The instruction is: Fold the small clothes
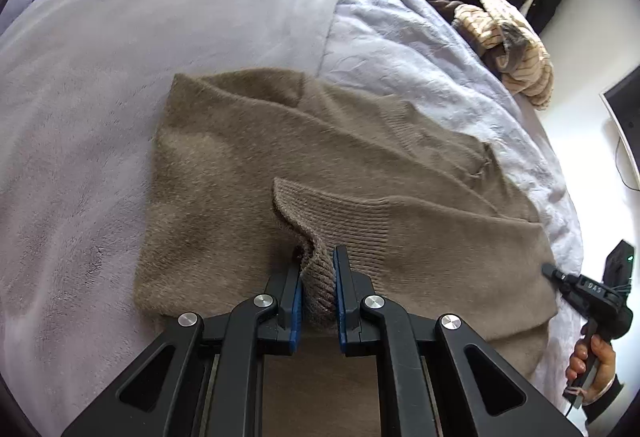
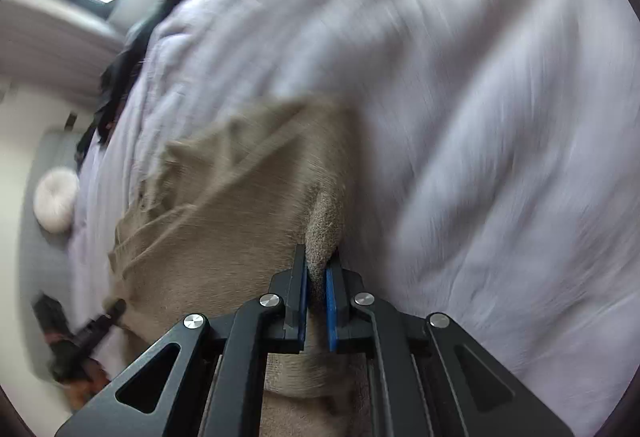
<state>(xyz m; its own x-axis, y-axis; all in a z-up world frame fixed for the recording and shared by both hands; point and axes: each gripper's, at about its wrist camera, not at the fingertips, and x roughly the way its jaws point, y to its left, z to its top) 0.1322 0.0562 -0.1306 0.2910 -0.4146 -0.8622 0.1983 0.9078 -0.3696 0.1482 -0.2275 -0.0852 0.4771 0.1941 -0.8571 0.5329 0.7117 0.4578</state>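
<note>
Left gripper [image 1: 318,279] clamped on ribbed cuff of fuzzy taupe knit sweater [image 1: 248,165]; right gripper [image 2: 317,273] clamped on its edge; garment body lies ahead of both.

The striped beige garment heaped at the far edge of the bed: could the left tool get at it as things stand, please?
Probably not yet. The left tool is shut on the brown sweater's ribbed cuff, and the striped garment lies far across the bed; nothing blocks the path, but it would have to let go first.
</note>
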